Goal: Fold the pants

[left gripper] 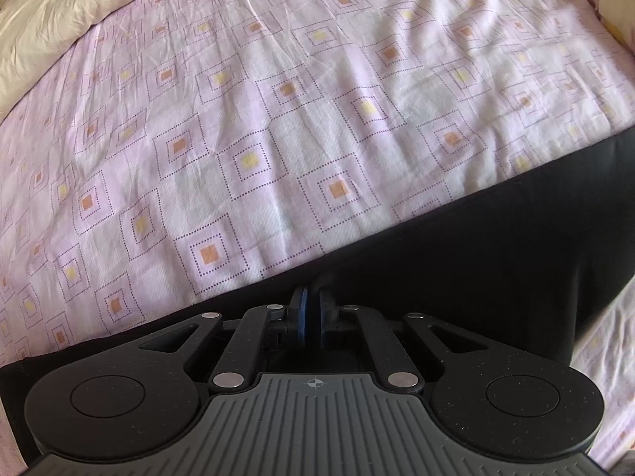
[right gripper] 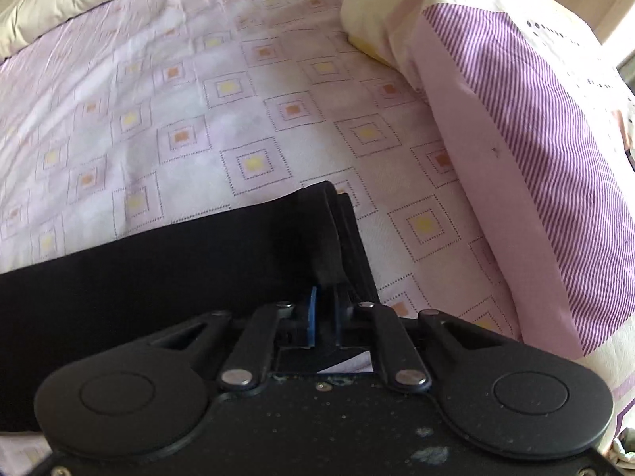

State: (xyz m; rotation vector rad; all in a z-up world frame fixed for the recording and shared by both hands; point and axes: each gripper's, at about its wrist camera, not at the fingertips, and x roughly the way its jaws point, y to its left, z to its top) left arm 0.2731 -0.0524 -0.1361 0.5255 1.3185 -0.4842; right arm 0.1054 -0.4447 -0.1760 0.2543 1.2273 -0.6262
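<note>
The black pants (left gripper: 456, 261) lie flat on the pink patterned bed sheet (left gripper: 278, 99). In the left wrist view they run as a dark band from lower left to the right edge. My left gripper (left gripper: 312, 309) is shut on the near edge of the pants. In the right wrist view the pants (right gripper: 158, 277) end in a thick hemmed band (right gripper: 331, 230). My right gripper (right gripper: 326, 309) is shut on that band, which rises a little between the blue-padded fingers (right gripper: 311, 317).
A cream duvet (left gripper: 51, 16) lies bunched at the far left of the bed. A pink pillow with purple stripes (right gripper: 528, 150) lies to the right of the pants' end, with a pale yellow pillow (right gripper: 381, 12) behind it.
</note>
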